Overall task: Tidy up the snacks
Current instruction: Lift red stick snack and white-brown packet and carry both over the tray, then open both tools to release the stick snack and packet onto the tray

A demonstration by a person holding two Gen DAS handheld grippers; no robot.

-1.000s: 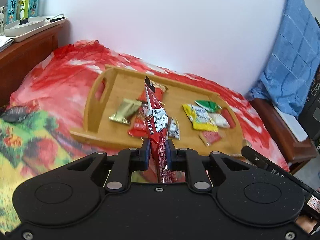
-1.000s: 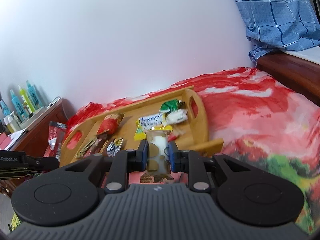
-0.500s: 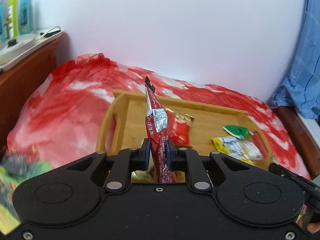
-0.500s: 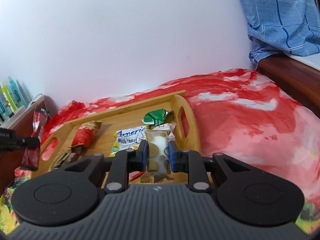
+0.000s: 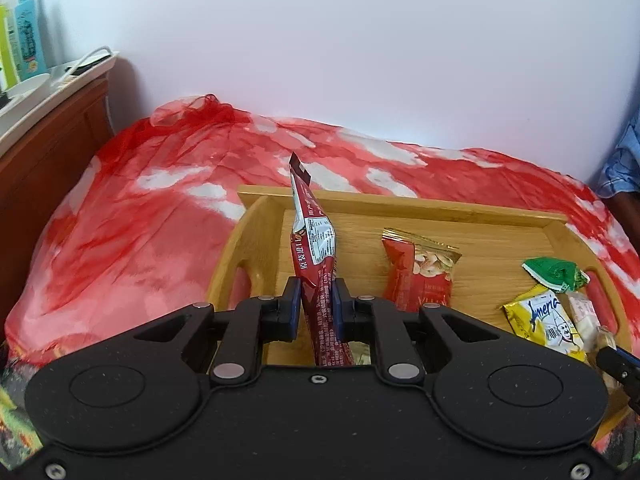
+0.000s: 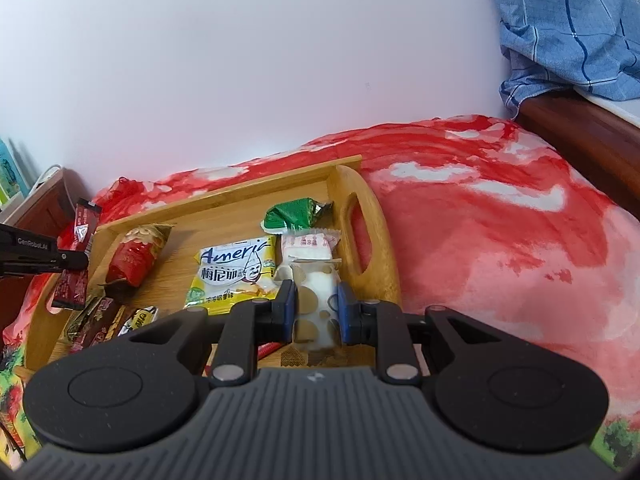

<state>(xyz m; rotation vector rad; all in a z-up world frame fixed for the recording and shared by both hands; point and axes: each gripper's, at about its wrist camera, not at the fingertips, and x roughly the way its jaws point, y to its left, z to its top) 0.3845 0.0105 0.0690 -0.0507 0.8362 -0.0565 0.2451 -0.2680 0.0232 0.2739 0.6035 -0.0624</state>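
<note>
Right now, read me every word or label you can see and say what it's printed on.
"Americ", then "梅尼耶": yellow snack packet.
"GenRobot.AI": left gripper, on its side.
Dark red packet: Chinese print and nutrition table, too small.
Red nut packet, pink-white packet, bottles: unreadable.

light: bright, soft, even daylight | shadows: faint, under the snacks on the tray | glare: pinkish cast on the wall above the blanket | focus: sharp centre, no motion blur | distortion: strong fisheye bending, dark corners
</note>
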